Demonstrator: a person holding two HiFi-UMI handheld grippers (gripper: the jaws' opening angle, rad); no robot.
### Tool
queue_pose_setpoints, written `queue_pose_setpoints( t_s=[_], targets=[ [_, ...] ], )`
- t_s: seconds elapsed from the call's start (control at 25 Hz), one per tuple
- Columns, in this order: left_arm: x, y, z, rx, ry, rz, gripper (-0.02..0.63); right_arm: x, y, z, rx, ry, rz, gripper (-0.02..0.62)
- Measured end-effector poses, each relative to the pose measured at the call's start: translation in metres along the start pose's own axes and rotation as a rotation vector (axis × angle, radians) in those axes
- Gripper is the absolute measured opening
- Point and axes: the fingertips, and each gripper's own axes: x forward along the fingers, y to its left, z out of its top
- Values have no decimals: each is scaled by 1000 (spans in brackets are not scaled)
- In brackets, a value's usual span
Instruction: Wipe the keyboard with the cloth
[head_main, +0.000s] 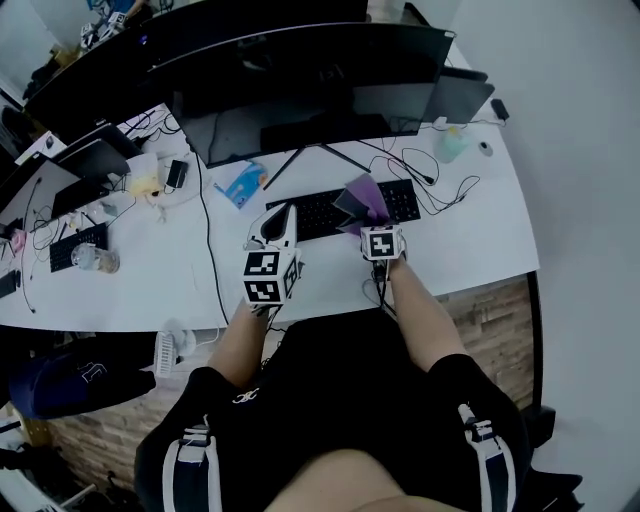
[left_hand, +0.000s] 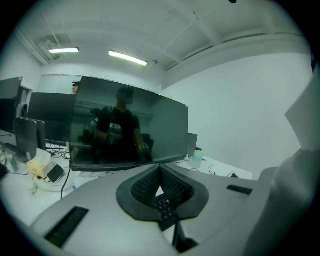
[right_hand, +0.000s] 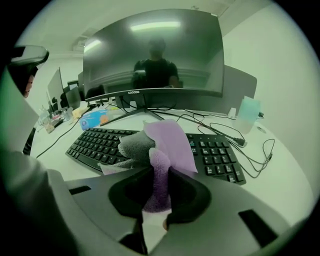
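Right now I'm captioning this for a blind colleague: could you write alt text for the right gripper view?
The right tongs pinch a purple cloth, held over a black keyboard on a white desk. A dark curved monitor stands behind, with cables trailing to the right.

head view steeply down on desk (head_main: 470, 235), gripper views low, near, facing monitor (left_hand: 130, 127), all sharing keyboard (right_hand: 97, 145)
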Motion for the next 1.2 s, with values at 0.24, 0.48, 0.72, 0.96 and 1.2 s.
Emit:
queue_pose_setpoints(
  t_s=[0.24,0.48,0.72,0.96,1.2],
  targets=[
    [29,-28,3,13,12,-50,12,-1,-26,-1,26,-12,-13,94],
    [48,-42,3,7,24,-66,12,-1,-51,-4,41,-20,-43,94],
    [62,-50,-4,-1,36,-54,12,-3,-89,-7,83,-33,-75,94],
    [73,-53,-4,-4,47,-46,12,-10,-113,-2,93,-52,-93,94],
    [84,-52,-7,-12,59,-26,12,-5,-131,-1,118,-58,-90,94]
  ],
)
